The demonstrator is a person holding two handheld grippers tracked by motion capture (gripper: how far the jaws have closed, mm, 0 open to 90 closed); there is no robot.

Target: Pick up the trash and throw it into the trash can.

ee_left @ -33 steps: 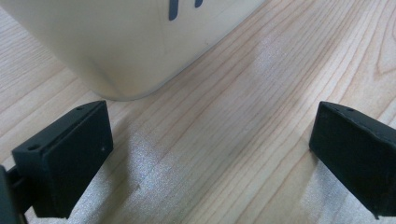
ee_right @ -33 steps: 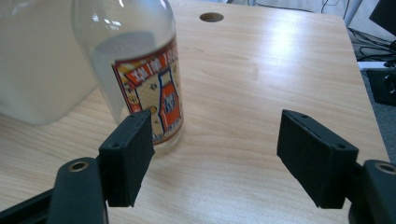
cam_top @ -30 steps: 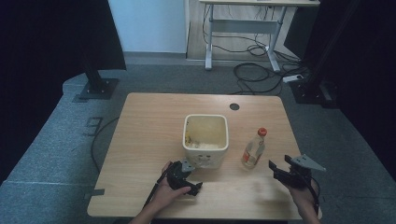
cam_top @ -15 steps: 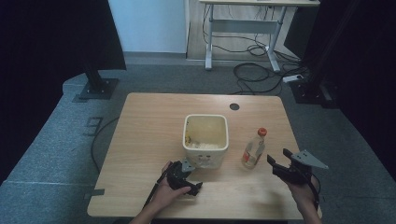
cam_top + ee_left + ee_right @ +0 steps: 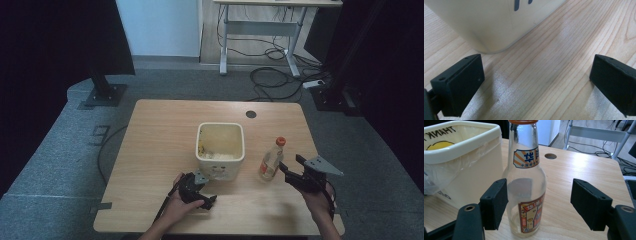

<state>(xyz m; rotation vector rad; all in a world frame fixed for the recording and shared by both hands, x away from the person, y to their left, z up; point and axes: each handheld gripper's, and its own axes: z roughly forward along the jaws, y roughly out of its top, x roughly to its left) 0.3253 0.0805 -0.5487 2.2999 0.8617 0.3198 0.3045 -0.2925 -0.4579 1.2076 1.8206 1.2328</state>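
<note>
Now the right gripper (image 5: 289, 171) has neared the bottle (image 5: 270, 160), both grippers' jaws spread wide, empty.

A grey carpet (image 5: 60, 150) lies around the wooden table (image 5: 165, 130). Beyond it a white desk frame (image 5: 260, 35) stands over tangled black cables (image 5: 272, 80). A dark stand's base plate (image 5: 102, 95) sits left, with black curtains (image 5: 50, 45) behind it.
</note>
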